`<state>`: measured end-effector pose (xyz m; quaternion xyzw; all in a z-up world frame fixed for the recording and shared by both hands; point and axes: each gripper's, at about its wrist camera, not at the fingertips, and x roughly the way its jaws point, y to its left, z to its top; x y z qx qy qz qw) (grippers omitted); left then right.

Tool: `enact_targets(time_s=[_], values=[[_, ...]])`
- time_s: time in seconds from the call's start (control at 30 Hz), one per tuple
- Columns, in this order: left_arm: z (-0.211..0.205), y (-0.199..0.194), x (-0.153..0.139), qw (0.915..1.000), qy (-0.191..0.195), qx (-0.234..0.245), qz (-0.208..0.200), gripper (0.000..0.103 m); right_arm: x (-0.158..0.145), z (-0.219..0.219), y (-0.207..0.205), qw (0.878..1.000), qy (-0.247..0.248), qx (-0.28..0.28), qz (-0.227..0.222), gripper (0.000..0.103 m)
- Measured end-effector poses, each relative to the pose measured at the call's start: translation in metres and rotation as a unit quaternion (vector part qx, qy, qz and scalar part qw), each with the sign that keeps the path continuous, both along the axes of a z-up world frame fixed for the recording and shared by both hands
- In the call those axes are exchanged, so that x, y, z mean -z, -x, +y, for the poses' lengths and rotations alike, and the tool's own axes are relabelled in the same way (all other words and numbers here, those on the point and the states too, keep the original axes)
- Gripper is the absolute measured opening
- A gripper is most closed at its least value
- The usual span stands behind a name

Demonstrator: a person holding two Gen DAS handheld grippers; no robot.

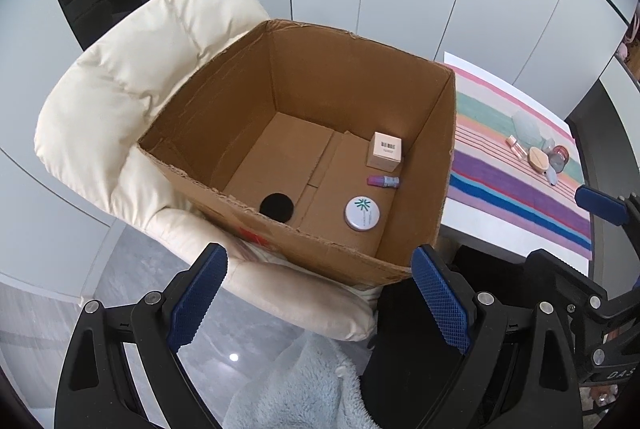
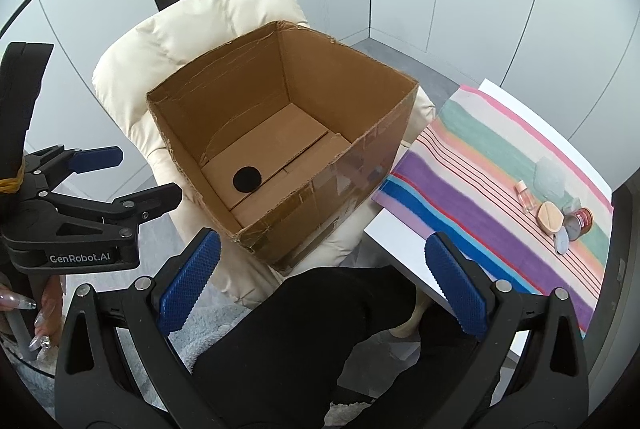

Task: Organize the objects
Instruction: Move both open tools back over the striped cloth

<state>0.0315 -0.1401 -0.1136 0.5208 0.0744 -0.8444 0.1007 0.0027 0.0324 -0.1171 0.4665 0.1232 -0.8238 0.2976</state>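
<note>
As both grippers hung above the chair, the following was recorded, with the cardboard box as the reference.

Cardboard box (image 1: 224, 117): open-topped, seated on the cream padded chair (image 1: 120, 77); a round black hole (image 1: 276, 207) showed in its floor flaps.

Box contents: a small beige carton (image 1: 384, 153) stood upright near the box's right wall; a small purple bottle (image 1: 383, 181) lay on its side just in front of the carton; a round white tin (image 1: 362, 213) with a green mark lay flat nearer the front wall.

Table (image 2: 404, 229): stood to the right of the box, covered by a striped cloth (image 2: 460, 189).

Items left on cloth: a small cluster well apart from the box, comprising a pink bottle (image 2: 526, 195), a round wooden-lidded piece (image 2: 550, 217) and a red jar (image 2: 582, 217); others in the cluster could not be identified.

Left gripper (image 1: 320, 293): fingers spread apart, holding nothing, positioned over the box's near edge.

Right gripper (image 2: 320, 281): fingers likewise spread wide, empty, positioned in front of the box's near corner.

Person: a hand (image 2: 38, 313) with long decorated nails gripped the left tool's handle.
</note>
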Motion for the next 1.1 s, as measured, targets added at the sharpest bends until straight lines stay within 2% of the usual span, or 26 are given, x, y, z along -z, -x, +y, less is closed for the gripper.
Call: enact_targets(time_s=[0.23,0.63,1.1], values=[[0.015,0.013,-0.001,0.9998,-0.006,0.019,0.003,0.094,0.001,0.02,0.006,1.0,-0.002,0.023,0.0,0.103],[0.074,0.045,-0.003,0.9963,-0.002,0.085,0.005,0.094,-0.001,0.083,0.015,0.995,-0.004,0.097,0.004,0.103],[0.169,0.078,-0.004,0.9835,0.003,0.181,0.006,0.094,0.001,0.188,0.025,0.98,0.001,0.201,0.0,0.103]])
